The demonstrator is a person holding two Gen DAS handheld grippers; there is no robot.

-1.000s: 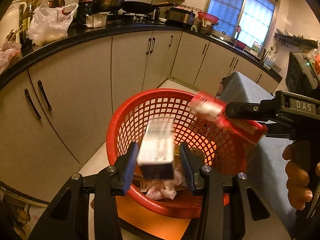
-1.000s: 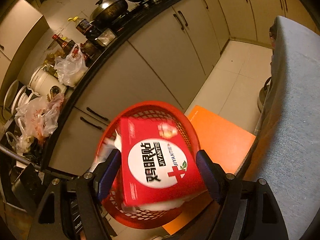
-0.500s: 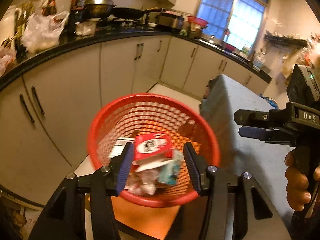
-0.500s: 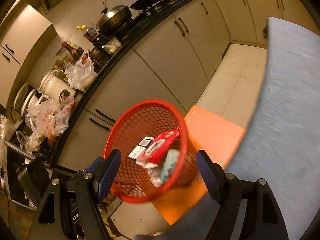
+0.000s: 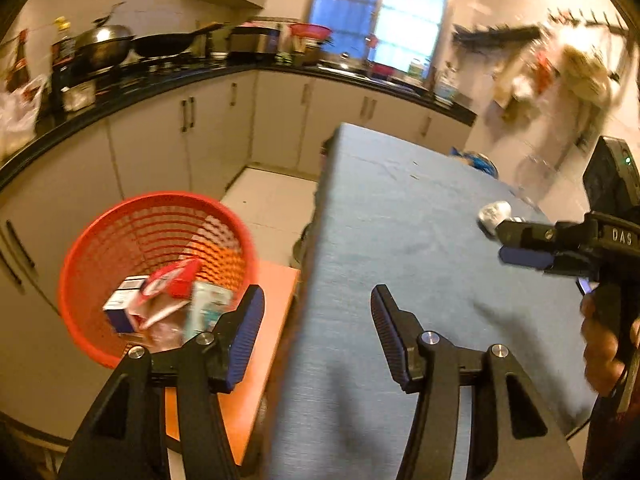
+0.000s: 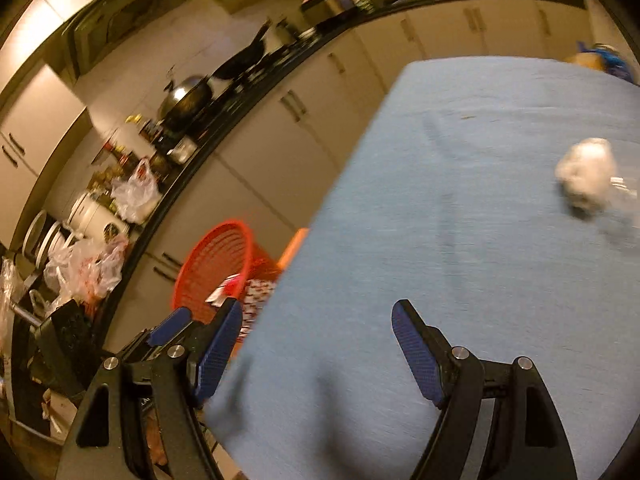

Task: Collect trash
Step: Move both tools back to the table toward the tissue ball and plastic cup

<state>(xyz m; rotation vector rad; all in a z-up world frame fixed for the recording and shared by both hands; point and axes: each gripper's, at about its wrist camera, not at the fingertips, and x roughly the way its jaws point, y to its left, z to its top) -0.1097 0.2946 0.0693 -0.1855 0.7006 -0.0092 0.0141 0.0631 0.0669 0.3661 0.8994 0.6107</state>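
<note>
Now both grippers hang over the blue-grey table [image 5: 400, 240], and each holds nothing. The left gripper [image 5: 318, 332] has its jaws spread wide, poised over the table's near edge with the red basket [image 5: 80, 248] just to its left. The right gripper [image 6: 316, 356] is likewise wide open above the cloth; in the left wrist view it shows from the side at the right edge, gripped by the person's hand [image 5: 604, 344].

The basket stands on an orange mat [image 5: 272, 304] on the floor, beside the table and in front of the pale cabinets [image 5: 152, 140]. Inside it lie a red box [image 5: 176, 280], a white-and-dark small box [image 5: 124, 308] and a pale packet [image 5: 206, 308], piled together.

One crumpled white wad of trash [image 6: 586, 176] rests on the table's far right side, well ahead of the right gripper, touching something clear and blurred beside it.
</note>
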